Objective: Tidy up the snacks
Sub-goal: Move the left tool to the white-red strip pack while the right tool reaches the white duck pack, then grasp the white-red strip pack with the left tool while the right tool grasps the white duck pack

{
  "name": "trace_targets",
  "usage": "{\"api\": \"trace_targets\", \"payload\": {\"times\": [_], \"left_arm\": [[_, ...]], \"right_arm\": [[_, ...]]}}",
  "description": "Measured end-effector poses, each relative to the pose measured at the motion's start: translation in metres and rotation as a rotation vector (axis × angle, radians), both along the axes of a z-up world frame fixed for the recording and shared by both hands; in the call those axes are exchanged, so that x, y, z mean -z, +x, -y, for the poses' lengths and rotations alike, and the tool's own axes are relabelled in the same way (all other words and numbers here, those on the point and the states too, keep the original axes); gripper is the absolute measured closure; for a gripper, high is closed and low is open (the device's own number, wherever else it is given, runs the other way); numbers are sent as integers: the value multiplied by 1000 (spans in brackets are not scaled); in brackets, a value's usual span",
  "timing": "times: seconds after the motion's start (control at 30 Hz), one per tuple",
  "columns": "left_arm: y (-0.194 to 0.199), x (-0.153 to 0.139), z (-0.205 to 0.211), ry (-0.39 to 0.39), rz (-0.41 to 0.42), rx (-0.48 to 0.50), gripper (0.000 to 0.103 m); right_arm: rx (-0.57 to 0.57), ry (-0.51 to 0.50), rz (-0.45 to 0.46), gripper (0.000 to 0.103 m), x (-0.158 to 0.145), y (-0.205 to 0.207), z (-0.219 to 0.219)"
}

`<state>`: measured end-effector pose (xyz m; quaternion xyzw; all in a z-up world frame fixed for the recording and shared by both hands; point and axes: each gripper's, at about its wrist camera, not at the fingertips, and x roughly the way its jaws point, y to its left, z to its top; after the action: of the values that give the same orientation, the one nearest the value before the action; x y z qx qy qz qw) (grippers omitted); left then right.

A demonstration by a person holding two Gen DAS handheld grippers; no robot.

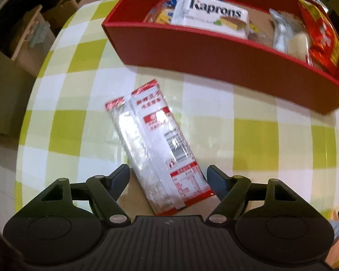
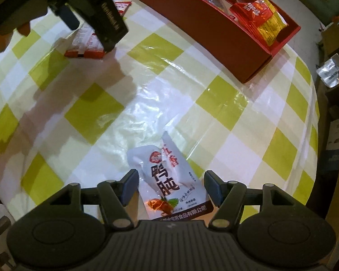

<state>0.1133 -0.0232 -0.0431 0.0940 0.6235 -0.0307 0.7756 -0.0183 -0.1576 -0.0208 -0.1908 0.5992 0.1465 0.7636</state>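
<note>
Left gripper: jaws spread wide, one finger on each side of the near end of the pack, neither pad clearly touching it.
Pack: long white wrapper with red ends, lying flat on the cloth, slanted; its near end sits between the left jaws, its far end points ahead and a little left of them.
Right gripper: jaws spread wide, straddling the pouch; whether the pads touch it cannot be told.
Pouch: white, dark characters, flat on the cloth, lower half between the right jaws, its top corner ahead of them.
Box: red, open-topped, well ahead of the left jaws and to their right, holding a Kaprons pack and other snacks.
Cloth: green-and-white check, glossy.
</note>
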Motion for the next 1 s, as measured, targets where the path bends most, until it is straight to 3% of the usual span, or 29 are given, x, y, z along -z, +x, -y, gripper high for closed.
{"api": "trace_targets", "payload": {"times": [0.13, 0.4, 0.6, 0.8, 1.0], "left_arm": [[-11, -2, -3, -1, 4, 8, 23], [3, 3, -4, 0, 32, -40, 12], [4, 3, -16, -83, 6, -58, 30], [-14, 2, -22, -88, -12, -16, 37], [-33, 2, -28, -87, -36, 5, 37]], "right_arm": [[6, 8, -4, 33, -1, -5, -3], [68, 35, -4, 33, 1, 1, 0], [104, 69, -8, 42, 4, 5, 8], [152, 82, -1, 50, 1, -3, 14], [184, 99, 2, 52, 0, -2, 19]]}}
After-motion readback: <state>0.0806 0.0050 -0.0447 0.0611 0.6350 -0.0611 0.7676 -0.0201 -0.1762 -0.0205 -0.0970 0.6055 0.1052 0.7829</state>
